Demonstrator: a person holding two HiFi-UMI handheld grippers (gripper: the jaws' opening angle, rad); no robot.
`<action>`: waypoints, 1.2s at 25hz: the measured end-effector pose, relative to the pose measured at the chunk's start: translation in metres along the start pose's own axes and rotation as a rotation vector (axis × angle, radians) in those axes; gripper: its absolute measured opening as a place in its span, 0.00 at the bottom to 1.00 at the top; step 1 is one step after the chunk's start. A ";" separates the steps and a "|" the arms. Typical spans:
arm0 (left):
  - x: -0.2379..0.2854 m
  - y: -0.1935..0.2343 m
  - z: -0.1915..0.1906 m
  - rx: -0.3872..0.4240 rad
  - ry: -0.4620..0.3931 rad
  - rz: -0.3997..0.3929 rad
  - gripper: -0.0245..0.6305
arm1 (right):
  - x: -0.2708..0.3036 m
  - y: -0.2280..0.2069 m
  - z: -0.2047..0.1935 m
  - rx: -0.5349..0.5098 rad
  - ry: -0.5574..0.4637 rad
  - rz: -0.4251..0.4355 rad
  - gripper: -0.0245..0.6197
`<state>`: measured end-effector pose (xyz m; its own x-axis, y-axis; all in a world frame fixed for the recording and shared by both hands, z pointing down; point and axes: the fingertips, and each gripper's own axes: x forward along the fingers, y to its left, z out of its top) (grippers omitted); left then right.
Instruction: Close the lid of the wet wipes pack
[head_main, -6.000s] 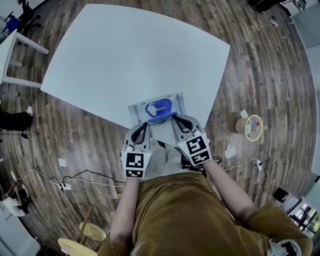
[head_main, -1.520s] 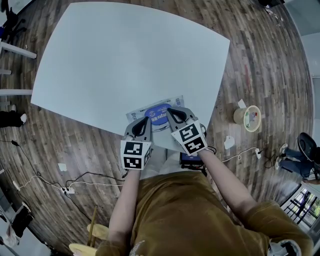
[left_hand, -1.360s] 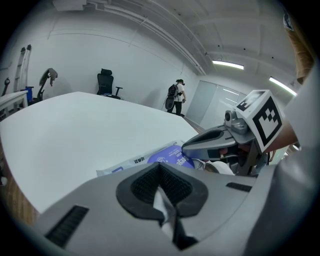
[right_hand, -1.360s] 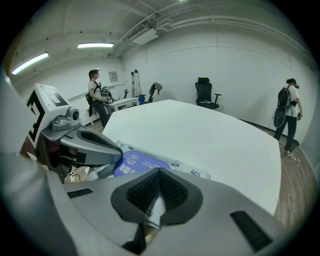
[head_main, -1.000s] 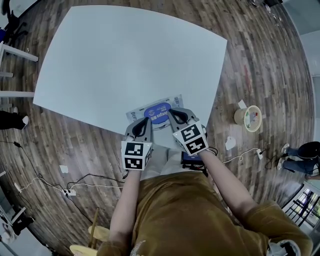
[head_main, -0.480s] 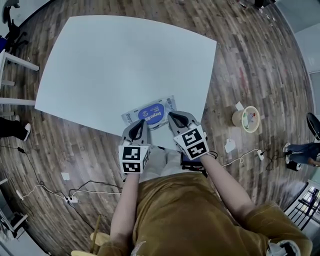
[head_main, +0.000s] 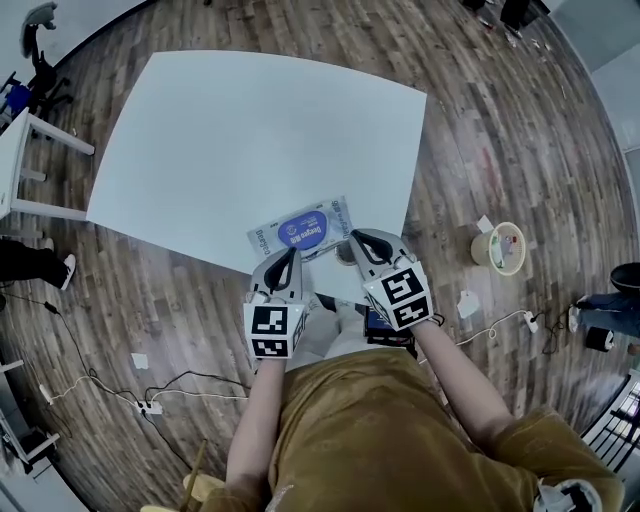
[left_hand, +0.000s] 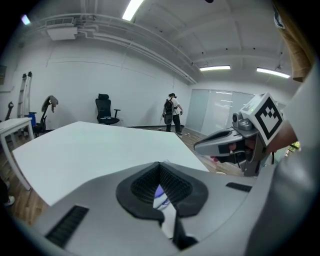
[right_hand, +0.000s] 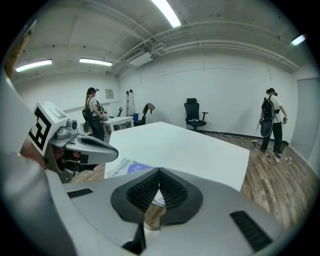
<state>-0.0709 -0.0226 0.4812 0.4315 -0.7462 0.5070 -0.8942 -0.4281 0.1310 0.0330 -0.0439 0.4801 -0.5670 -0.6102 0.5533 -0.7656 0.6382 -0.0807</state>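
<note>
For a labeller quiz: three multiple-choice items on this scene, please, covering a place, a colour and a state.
1. Where on the white rectangular table lies the white plastic wet wipes pack? A) by the person's edge B) centre C) far corner
2. Its oval lid is: A) red B) blue C) green
3. The left gripper is: A) shut, empty B) wide open C) clamped on the pack

Answers: 1 A, it sits beside the near edge; 2 B, the head view shows blue; 3 A, its jaws meet with nothing between.
</note>
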 end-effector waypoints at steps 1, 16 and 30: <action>-0.003 0.000 0.005 0.008 -0.012 0.005 0.03 | -0.005 -0.001 0.006 0.000 -0.020 -0.005 0.05; -0.043 -0.005 0.058 0.063 -0.156 0.074 0.03 | -0.068 -0.002 0.074 -0.010 -0.220 -0.049 0.05; -0.080 0.007 0.111 0.069 -0.309 0.168 0.03 | -0.109 -0.016 0.126 -0.012 -0.372 -0.096 0.05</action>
<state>-0.0984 -0.0222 0.3472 0.3044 -0.9234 0.2339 -0.9501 -0.3120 0.0048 0.0685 -0.0470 0.3165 -0.5662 -0.7947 0.2187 -0.8182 0.5740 -0.0326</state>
